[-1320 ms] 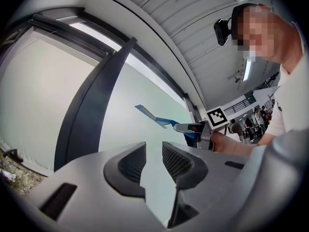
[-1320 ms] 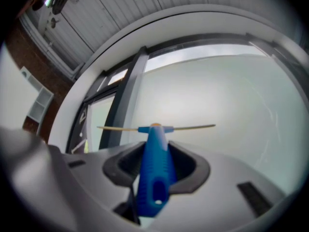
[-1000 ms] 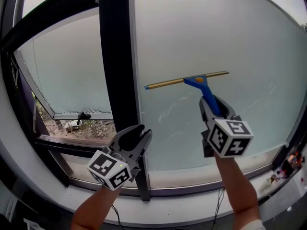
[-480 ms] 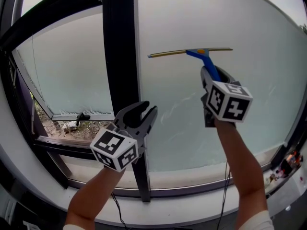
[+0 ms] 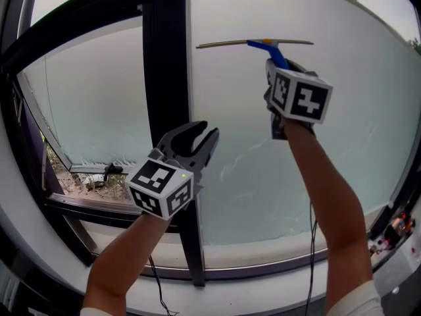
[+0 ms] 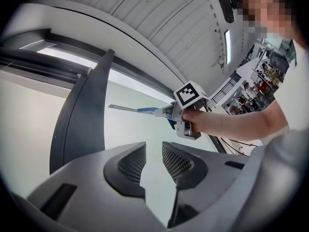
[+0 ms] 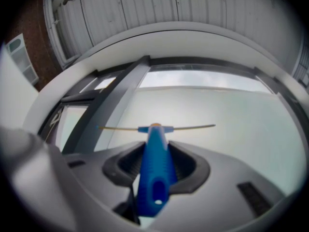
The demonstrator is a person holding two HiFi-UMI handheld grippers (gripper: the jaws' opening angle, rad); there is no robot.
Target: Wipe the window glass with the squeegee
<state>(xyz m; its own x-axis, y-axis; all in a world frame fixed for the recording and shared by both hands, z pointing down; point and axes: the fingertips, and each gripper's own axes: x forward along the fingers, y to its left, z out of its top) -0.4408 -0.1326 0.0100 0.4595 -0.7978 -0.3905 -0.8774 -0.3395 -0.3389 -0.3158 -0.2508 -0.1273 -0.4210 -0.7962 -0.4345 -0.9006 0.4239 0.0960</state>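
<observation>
Blue squeegee (image 5: 263,43) higher on the glass (image 5: 250,209) (right gripper (image 5: 284,66) too)

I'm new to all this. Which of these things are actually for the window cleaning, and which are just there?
In use:
squeegee, clamped in the right hand-held gripper
window glass

Just there:
left hand-held gripper, open and empty
dark window post
open side window
</observation>
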